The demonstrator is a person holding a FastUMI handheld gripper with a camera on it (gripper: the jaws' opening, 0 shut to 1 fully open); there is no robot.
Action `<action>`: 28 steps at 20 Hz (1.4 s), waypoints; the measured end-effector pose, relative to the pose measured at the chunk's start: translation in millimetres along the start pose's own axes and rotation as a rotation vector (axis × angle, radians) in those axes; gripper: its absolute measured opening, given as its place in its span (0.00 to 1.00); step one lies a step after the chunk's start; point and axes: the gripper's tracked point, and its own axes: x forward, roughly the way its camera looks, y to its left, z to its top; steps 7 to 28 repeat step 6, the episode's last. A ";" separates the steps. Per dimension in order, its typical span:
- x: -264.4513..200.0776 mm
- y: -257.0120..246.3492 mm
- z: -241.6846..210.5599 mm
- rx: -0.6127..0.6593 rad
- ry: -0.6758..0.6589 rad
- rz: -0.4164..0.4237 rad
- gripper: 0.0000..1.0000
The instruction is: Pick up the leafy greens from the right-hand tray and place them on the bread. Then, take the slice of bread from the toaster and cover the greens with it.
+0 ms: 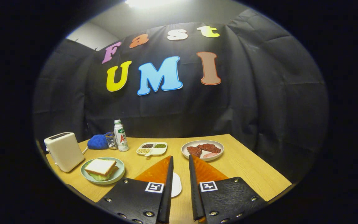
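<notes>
Table: light wood-look top, smooth, matt w/ slight sheen. Toaster: cream plastic, smooth, semi-gloss. Green plate: glossy, ceramic-like. Bread: matt, porous. Bottle: glossy plastic. Blue cloth: soft, fuzzy. Wall: matt creased cloth.

The claw has two flat fingers that taper to points. Each widens at the base into a textured plate edged with round metal screws. Each plate carries a small square black-and-white marker.

bottle label: probably too small to read | fingers: one square coded marker each, apart, empty
</notes>
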 end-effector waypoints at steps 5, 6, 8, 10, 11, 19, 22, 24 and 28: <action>-1.9 -83.8 -5.0 -0.013 0.003 -0.063 0.28; -2.1 -96.5 -7.1 -0.032 0.000 -0.064 0.28; -2.1 -96.5 -7.1 -0.032 0.000 -0.064 0.28; -2.1 -96.5 -7.1 -0.032 0.000 -0.064 0.28; -2.1 -96.5 -7.1 -0.032 0.000 -0.064 0.28; -2.1 -96.5 -7.1 -0.032 0.000 -0.064 0.28; -2.1 -96.5 -7.1 -0.032 0.000 -0.064 0.28; -2.1 -96.5 -7.1 -0.032 0.000 -0.064 0.28; -2.1 -96.5 -7.1 -0.032 0.000 -0.064 0.28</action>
